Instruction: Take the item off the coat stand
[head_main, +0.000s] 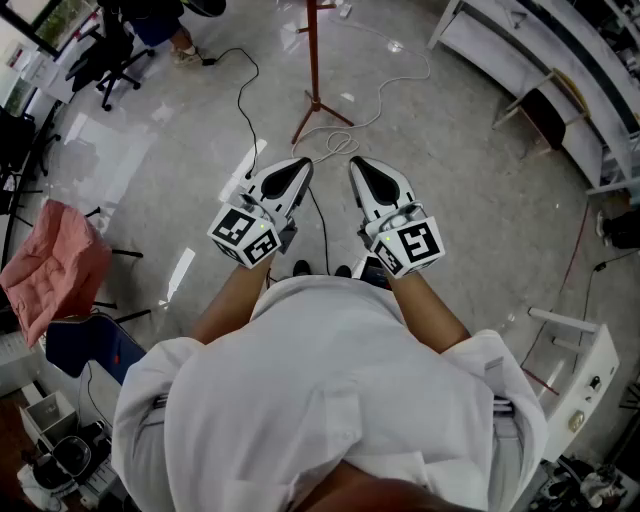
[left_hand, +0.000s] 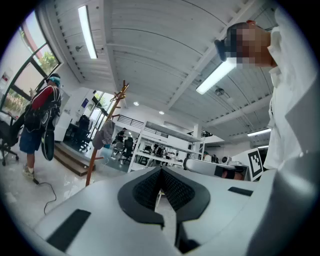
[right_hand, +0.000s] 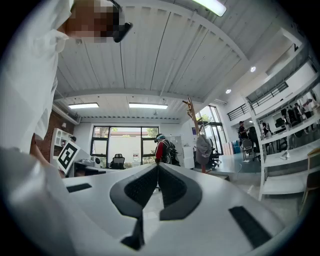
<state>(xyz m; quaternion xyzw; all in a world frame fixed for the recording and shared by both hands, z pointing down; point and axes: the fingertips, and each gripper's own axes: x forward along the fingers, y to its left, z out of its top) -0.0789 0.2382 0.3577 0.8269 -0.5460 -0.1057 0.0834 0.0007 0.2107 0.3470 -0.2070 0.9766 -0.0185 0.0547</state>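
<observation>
- The left tongs (left_hand: 161, 171), white plastic with black ribbed pads, are clenched tight with nothing between them
- The right tongs (right_hand: 157, 167), of the same make, are likewise clenched on nothing
- In the head view both are held side by side just in front of the person's white shirt (head_main: 330, 400), the tips a little apart, and each black-and-white marker cube (head_main: 245, 232) sits nearest the body
- The reddish-brown wooden coat stand (head_main: 314, 60) rises from a three-legged base on the glossy grey floor (head_main: 450, 200), well ahead of both tongs
- The grey soft fabric item (left_hand: 104, 134), seemingly a cap, hangs on the upper part of the stand against the pole, and neither pair of tongs touches it
- The stand lies left of the tips in the left gripper view and right of them in the right gripper view
- A white cable (head_main: 385, 100) loops across the floor beside the stand's base
- A pink cloth (head_main: 50, 265) is draped over a seat at the head view's left edge
- A person in a red top with a dark backpack (left_hand: 40, 120) stands well beyond the stand
</observation>
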